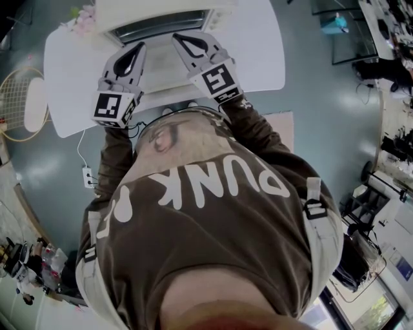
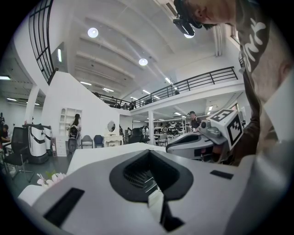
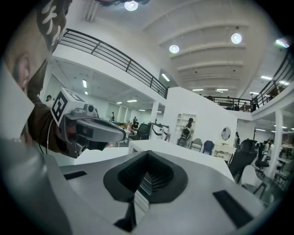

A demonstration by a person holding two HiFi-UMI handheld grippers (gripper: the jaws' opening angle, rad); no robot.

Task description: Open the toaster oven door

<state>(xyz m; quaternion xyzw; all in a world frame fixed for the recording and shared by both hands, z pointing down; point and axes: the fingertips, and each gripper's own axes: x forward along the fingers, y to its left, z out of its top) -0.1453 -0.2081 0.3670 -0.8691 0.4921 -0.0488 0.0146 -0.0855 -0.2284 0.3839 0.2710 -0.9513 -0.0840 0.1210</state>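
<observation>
The white toaster oven (image 1: 161, 24) stands at the far edge of the white table (image 1: 258, 58). Its dark glass door faces me and looks closed. My left gripper (image 1: 137, 46) hovers just in front of the door's left part, jaws together with nothing between them. The tips of my right gripper (image 1: 177, 37) are close to the middle of the door, also shut and empty. In the left gripper view the shut left gripper (image 2: 147, 153) fills the bottom and the right gripper (image 2: 206, 137) shows beside it. The right gripper view shows its own shut gripper (image 3: 148, 153) and the left gripper (image 3: 87, 128).
Pink flowers (image 1: 82, 18) sit on the table's back left corner, next to the oven. A racket-like hoop (image 1: 26, 103) and a power strip (image 1: 87, 177) with a cable lie on the floor at the left. My body stands against the table's near edge.
</observation>
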